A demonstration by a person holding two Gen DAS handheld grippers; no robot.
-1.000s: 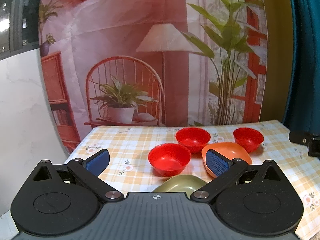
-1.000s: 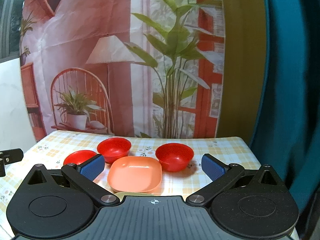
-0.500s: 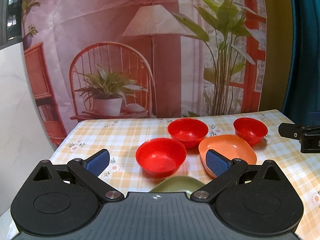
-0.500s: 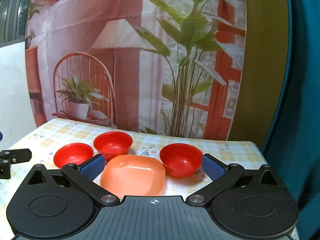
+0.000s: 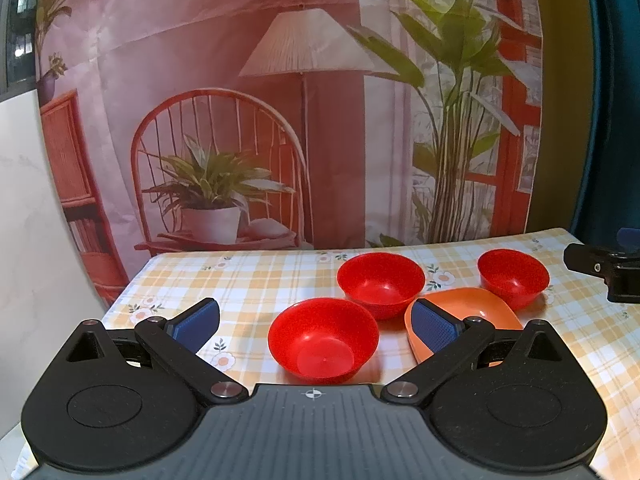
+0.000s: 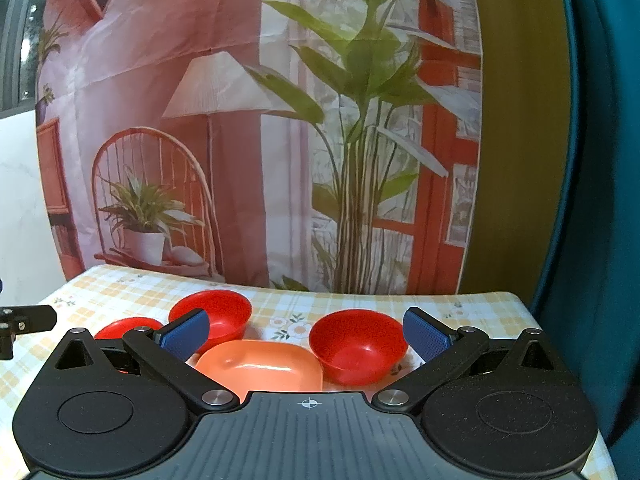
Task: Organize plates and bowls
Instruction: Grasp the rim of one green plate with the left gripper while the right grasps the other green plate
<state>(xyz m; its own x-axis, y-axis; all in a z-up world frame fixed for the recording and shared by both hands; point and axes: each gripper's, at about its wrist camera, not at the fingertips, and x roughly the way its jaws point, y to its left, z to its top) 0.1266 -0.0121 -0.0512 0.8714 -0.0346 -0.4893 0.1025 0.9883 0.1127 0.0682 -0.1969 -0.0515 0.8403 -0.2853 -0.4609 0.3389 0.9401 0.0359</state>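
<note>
Three red bowls and an orange square plate sit on the checked tablecloth. In the left wrist view the near bowl (image 5: 323,339) lies between the fingers of my open left gripper (image 5: 316,324), with a second bowl (image 5: 380,282) behind, the plate (image 5: 476,312) to the right, and a third bowl (image 5: 513,277) far right. In the right wrist view my open right gripper (image 6: 306,336) frames the plate (image 6: 260,366) and a bowl (image 6: 358,346); another bowl (image 6: 218,316) and the left bowl (image 6: 128,326) lie behind the left finger. Both grippers are empty.
The tablecloth (image 5: 256,280) ends at a printed backdrop (image 5: 280,100) at the back. A teal curtain (image 6: 600,200) hangs on the right. The right gripper's finger (image 5: 600,268) shows at the right edge of the left wrist view.
Both grippers have moved forward toward the dishes. The olive dish seen at the lower edge of the left wrist view has gone out of sight under the gripper body.
</note>
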